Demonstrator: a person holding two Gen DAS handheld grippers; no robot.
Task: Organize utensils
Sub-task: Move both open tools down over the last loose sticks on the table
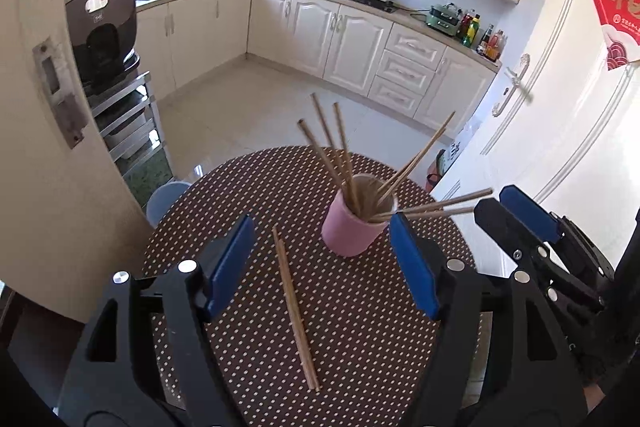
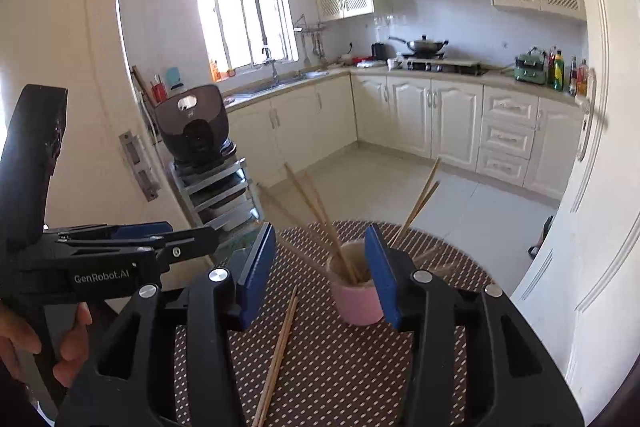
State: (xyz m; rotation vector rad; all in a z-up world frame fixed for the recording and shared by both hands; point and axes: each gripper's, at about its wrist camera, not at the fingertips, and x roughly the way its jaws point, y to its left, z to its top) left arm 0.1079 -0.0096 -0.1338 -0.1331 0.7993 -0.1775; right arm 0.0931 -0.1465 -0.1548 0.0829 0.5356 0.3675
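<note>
A pink cup (image 1: 352,227) stands on the round dotted table (image 1: 360,327) and holds several wooden chopsticks (image 1: 340,155) leaning outward. A loose pair of chopsticks (image 1: 294,307) lies flat on the table, left of the cup. My left gripper (image 1: 324,259) is open and empty above the table, with the loose pair between its fingers. My right gripper (image 2: 320,275) is open and empty, just in front of the cup (image 2: 358,297). The loose pair (image 2: 280,351) also shows in the right wrist view. The right gripper shows at the right edge of the left wrist view (image 1: 520,219).
A white door (image 1: 560,107) stands close on the right of the table. A metal rack with a dark appliance (image 1: 104,27) stands at the left. A light blue stool (image 1: 164,201) sits by the table's far left edge. Kitchen cabinets line the far walls.
</note>
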